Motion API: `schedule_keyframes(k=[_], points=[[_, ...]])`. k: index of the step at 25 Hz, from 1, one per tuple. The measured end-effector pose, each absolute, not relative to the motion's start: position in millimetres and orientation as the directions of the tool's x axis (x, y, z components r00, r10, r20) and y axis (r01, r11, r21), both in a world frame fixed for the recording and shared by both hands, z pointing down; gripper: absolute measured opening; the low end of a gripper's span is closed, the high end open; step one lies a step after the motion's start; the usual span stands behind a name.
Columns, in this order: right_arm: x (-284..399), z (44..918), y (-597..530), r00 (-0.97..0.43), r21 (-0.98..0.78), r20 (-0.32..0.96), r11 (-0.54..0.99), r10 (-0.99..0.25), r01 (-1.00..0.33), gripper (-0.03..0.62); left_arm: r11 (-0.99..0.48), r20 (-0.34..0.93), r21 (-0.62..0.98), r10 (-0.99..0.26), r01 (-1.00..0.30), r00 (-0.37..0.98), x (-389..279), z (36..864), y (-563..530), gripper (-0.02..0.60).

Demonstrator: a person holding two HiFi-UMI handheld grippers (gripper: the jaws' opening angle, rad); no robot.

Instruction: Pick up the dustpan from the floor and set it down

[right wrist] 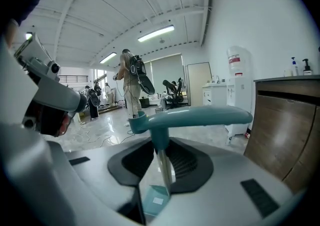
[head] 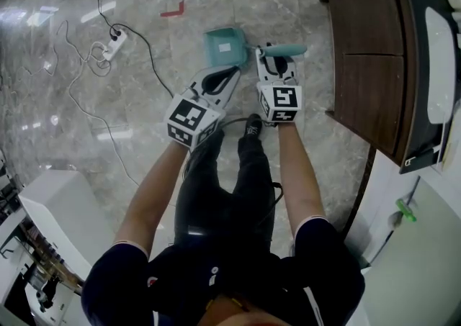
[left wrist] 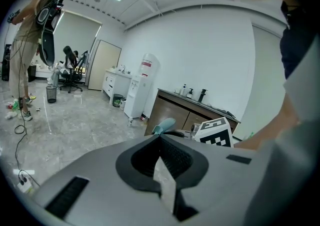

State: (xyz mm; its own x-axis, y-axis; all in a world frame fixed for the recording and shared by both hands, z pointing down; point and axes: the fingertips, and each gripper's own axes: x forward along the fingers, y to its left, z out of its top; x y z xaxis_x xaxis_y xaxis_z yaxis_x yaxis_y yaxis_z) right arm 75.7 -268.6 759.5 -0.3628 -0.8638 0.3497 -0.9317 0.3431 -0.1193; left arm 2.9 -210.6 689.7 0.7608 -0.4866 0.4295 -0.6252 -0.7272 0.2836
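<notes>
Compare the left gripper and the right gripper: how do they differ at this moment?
The right gripper grips the thin pole of the teal plastic dustpan in its fingers; the left gripper has its fingers together on nothing. In the head view, the left gripper angles in toward the dustpan; the right gripper points straight ahead. Both are grey and point forward and down.

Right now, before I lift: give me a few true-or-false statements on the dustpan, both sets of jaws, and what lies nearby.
1. The right gripper has its jaws closed on the dustpan, gripping its handle. True.
2. The left gripper grips the dustpan too. False: its jaws are together with nothing between them.
3. The dustpan is red. False: it is teal.
4. A white power strip lies left of the dustpan in the head view. True.
</notes>
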Motion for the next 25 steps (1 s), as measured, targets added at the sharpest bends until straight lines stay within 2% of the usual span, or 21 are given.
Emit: schedule_keyframes(k=[13,25], points=[[71,740,-265,-0.37,-0.081,0.351,0.365,-0.86,-0.927,0.1,-0.723,0.42,0.268,-0.508,-0.637,0.752,-8,673,-213,0.012],[83,642,-227,-0.356,-0.03,0.352,0.369,-0.866,-0.929,0.099,-0.741,0.363,0.258,-0.519,-0.619,0.774,-5,599,-207,0.012]])
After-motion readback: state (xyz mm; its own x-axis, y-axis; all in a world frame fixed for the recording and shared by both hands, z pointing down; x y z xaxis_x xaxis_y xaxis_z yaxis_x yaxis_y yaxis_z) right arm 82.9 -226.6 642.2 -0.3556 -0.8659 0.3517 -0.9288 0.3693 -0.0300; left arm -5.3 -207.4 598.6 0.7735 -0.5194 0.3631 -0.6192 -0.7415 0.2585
